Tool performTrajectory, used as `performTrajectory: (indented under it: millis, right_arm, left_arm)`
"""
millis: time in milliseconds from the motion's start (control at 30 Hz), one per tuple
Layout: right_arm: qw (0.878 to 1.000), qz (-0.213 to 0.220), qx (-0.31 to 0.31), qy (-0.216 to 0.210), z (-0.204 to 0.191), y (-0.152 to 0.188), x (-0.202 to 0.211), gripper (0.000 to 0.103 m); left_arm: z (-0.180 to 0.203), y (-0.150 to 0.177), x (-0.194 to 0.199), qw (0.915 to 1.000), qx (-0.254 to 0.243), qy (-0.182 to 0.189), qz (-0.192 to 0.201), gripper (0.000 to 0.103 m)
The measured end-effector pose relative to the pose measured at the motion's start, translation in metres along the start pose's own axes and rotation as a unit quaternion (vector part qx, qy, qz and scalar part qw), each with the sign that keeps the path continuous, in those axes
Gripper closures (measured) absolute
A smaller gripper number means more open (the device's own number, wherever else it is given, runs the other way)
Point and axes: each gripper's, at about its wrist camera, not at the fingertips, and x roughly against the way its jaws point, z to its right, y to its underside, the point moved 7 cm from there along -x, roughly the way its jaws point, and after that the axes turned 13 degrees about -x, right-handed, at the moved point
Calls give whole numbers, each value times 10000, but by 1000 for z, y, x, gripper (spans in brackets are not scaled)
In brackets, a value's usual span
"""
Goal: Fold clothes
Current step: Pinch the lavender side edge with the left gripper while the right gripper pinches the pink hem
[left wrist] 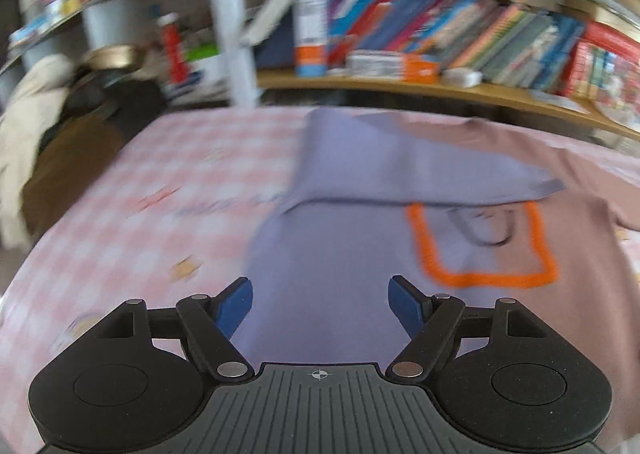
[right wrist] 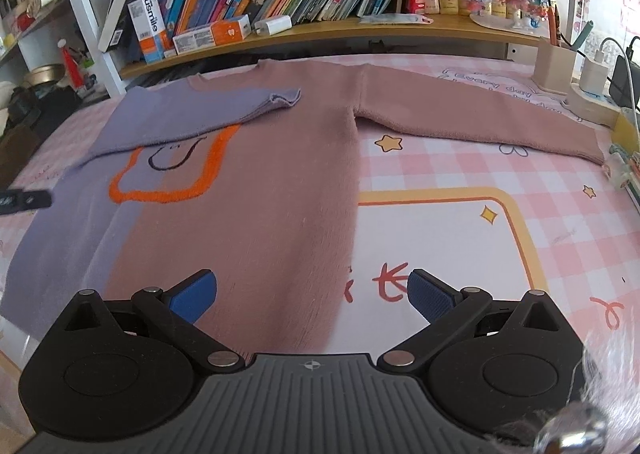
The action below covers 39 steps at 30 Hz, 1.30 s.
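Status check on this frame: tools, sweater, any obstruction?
Left tool open, right tool open, both empty. Sweater flat on bed, purple sleeve folded across chest, pink sleeve spread out. Nothing obstructing.

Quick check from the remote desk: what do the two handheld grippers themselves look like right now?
Both match. The left gripper and right gripper have a matte black body with round side housings, a ribbed grey centre plate bearing a small crosshair mark, black linkage arms with silver pivot pins, and blue textured finger pads. No cables or sleeves show.

Open pink checked cloth [right wrist: 460,238] right of sweater [right wrist: 256,190]; bookshelf [right wrist: 320,34] along far edge, desk clutter [right wrist: 592,82] at right.
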Motion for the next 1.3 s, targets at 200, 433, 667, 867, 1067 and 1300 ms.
performTrajectory:
  millis: [200,433,667,867,1067,1300]
  right_arm:
    - [9999,47,53,151,-7,4,5,3]
    - [9986,103,48,510,-10,7,12,14]
    - [9971,-119,-172,731,-9,17,9,57]
    - [9965,-288,-314,719,-13,24,5,84]
    - [9976,-352,-207,559,-28,24,0,92]
    - [9982,-402,-6,437,-43,24,-6,92]
  left_arm:
    - [-31,21,-6,9993,372,-43,-65,32]
    - [-55,34,-23,9964,808,140,-229,52]
    - [-56,36,-35,9956,769,472,-271,72]
    - [-53,34,-34,9904,957,971,-225,99]
    - [-72,26,-26,9913,1048,790,62,100]
    - [-98,26,-28,9926,1086,542,31,100]
